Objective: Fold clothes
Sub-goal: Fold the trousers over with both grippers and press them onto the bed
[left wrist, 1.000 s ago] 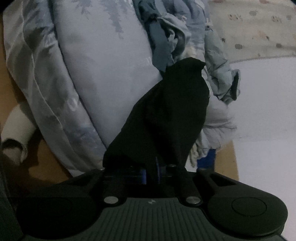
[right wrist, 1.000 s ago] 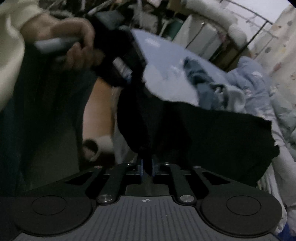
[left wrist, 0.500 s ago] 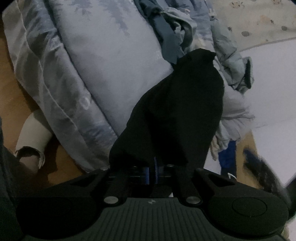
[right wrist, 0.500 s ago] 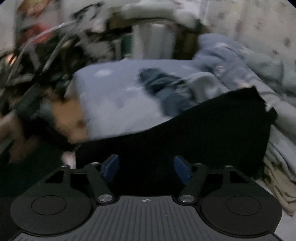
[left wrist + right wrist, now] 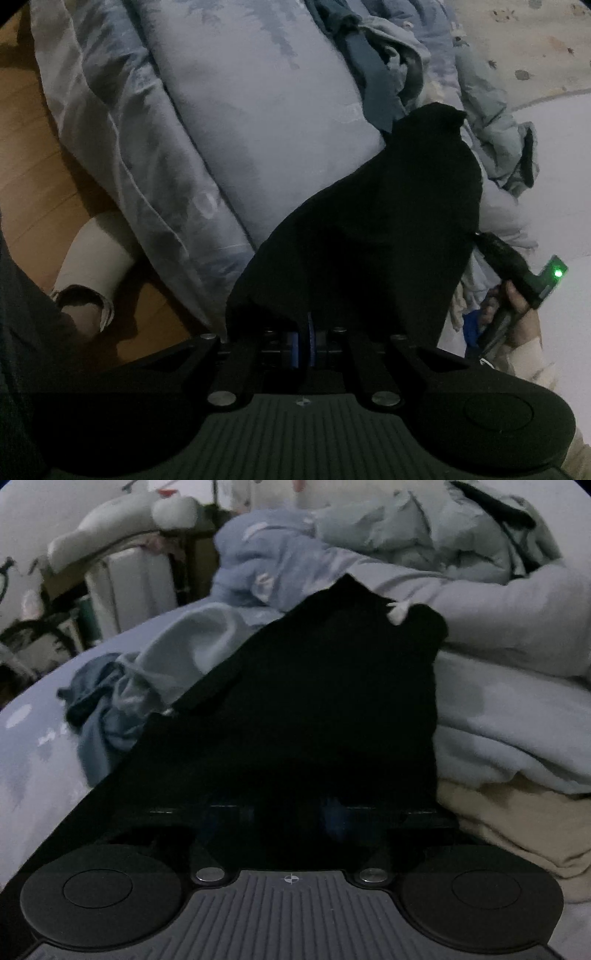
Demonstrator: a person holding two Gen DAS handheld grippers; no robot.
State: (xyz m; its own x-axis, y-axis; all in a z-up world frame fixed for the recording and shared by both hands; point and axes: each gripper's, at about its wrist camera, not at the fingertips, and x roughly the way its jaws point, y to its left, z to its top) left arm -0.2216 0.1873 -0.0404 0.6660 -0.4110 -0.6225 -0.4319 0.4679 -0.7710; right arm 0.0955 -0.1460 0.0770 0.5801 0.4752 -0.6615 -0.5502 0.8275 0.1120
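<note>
A black garment (image 5: 369, 229) hangs from my left gripper (image 5: 303, 341), whose blue pads are shut on its near edge. It drapes over a pale blue quilt (image 5: 258, 122). In the right wrist view the same black garment (image 5: 314, 701) spreads over my right gripper (image 5: 271, 808). Its blue pads (image 5: 332, 812) show dimly, standing apart and closing with the cloth between them. In the left wrist view the right gripper (image 5: 484, 240) reaches the garment's right edge, held by a hand (image 5: 517, 306).
Crumpled blue clothes (image 5: 373, 62) lie on the quilt beyond the garment. A folded beige cloth (image 5: 517, 819) and light bedding (image 5: 498, 701) sit at the right. Wooden floor (image 5: 33, 155) and a pale sleeve (image 5: 92, 266) show at the left; cluttered furniture (image 5: 122, 579) stands behind.
The right gripper let go of the garment, rolled level and swept right along its edge with jaws spread. It now appears at the garment's right side in the left view. The left grip is unchanged.
</note>
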